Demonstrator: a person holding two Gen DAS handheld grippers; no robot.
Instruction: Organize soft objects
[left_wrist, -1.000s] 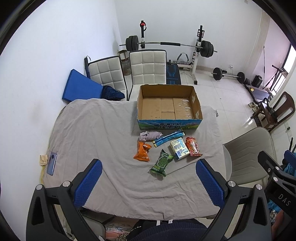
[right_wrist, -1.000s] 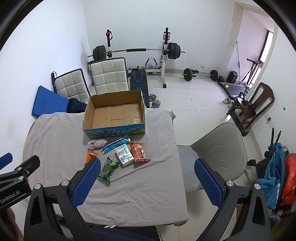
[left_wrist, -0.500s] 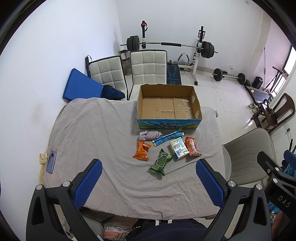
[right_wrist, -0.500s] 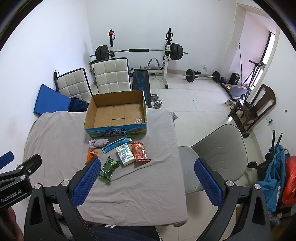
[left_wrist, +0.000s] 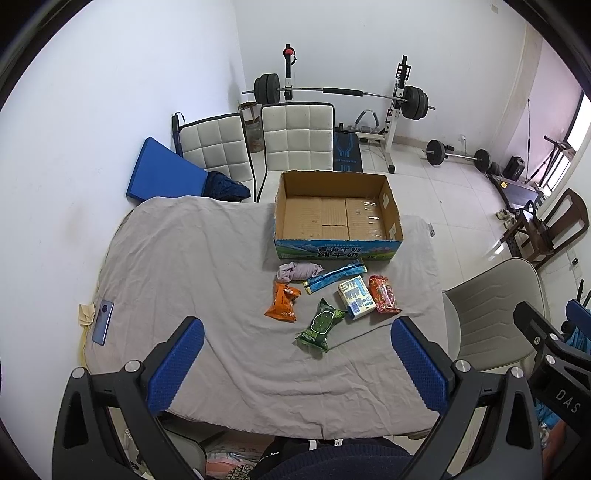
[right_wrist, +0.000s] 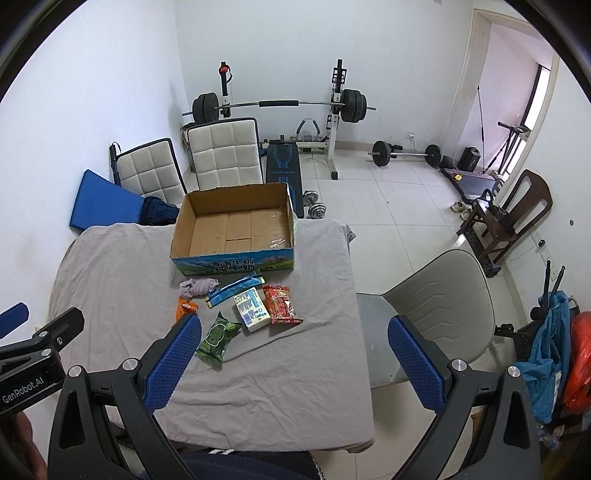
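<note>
An empty cardboard box (left_wrist: 338, 214) (right_wrist: 236, 225) stands on the grey-clothed table (left_wrist: 184, 258) (right_wrist: 288, 369). In front of it lie a lilac cloth (left_wrist: 297, 270) (right_wrist: 197, 286), a blue packet (left_wrist: 334, 280) (right_wrist: 234, 291), an orange packet (left_wrist: 282, 304) (right_wrist: 184, 308), a green packet (left_wrist: 319, 325) (right_wrist: 218, 336), a white-blue pack (left_wrist: 356, 297) (right_wrist: 252, 309) and a red packet (left_wrist: 384, 299) (right_wrist: 281, 304). My left gripper (left_wrist: 295, 365) is open and empty, high above the near table edge. My right gripper (right_wrist: 291, 365) is open and empty, above the table's right part.
A phone (left_wrist: 102, 321) lies at the table's left edge. A grey chair (right_wrist: 436, 306) stands to the right of the table. Two white chairs (left_wrist: 295, 136) and a blue mat (left_wrist: 162, 177) stand behind it. Weight equipment (right_wrist: 280, 107) lines the far wall.
Both views have shifted slightly; the grippers are a little higher and further back. Nothing on the table has moved. Both grippers stay open.
</note>
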